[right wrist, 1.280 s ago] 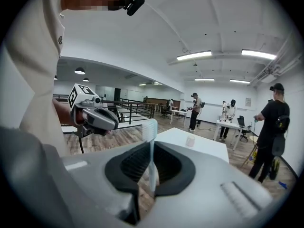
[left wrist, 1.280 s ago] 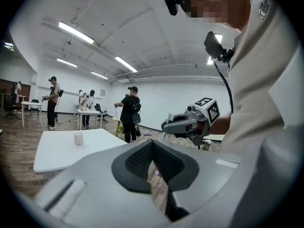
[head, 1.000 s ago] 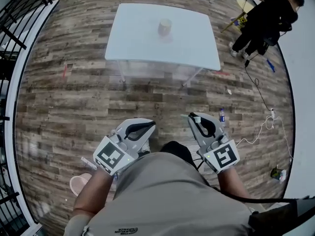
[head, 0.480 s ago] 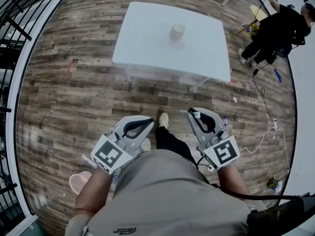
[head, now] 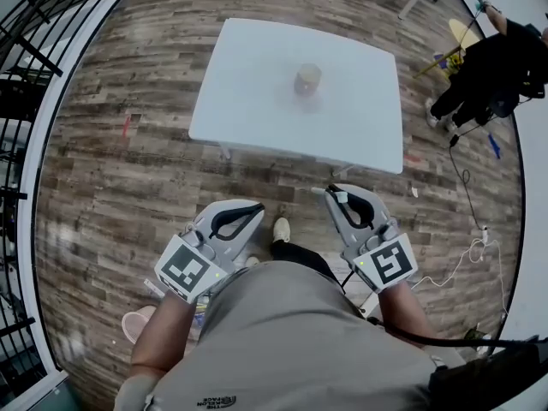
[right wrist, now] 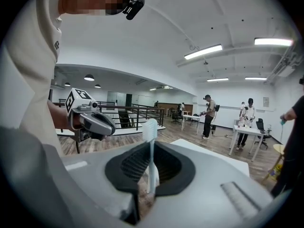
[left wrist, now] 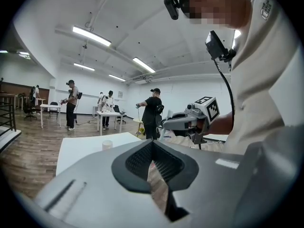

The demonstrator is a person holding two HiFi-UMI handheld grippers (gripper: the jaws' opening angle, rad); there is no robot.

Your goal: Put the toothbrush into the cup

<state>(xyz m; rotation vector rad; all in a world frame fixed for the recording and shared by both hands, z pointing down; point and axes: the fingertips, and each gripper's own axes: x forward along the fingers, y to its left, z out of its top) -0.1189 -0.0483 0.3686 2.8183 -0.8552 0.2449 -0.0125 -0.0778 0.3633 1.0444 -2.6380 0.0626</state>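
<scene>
A white table [head: 257, 101] stands ahead on the wooden floor, with a small beige cup [head: 307, 80] upright near its middle. My right gripper [head: 334, 193] is held at waist height, short of the table's near edge, shut on a white toothbrush [right wrist: 151, 148]. The brush stands upright between the pads, its bristle head above them. My left gripper [head: 257, 207] is level with it on the left, shut with nothing in it. In the left gripper view the cup [left wrist: 107, 145] sits on the table [left wrist: 80, 151] beyond the jaws.
A black railing [head: 34, 75] runs along the left. A person in black [head: 492, 75] stands at the far right, with a white cable [head: 467, 251] on the floor nearby. Several more people and tables [left wrist: 107, 115] stand deeper in the room. A pink object [head: 137, 322] lies on the floor behind my left arm.
Both grippers have travelled forward with me toward the table, which now sits closer and lower in the head view. The toothbrush stays gripped in the right one.
</scene>
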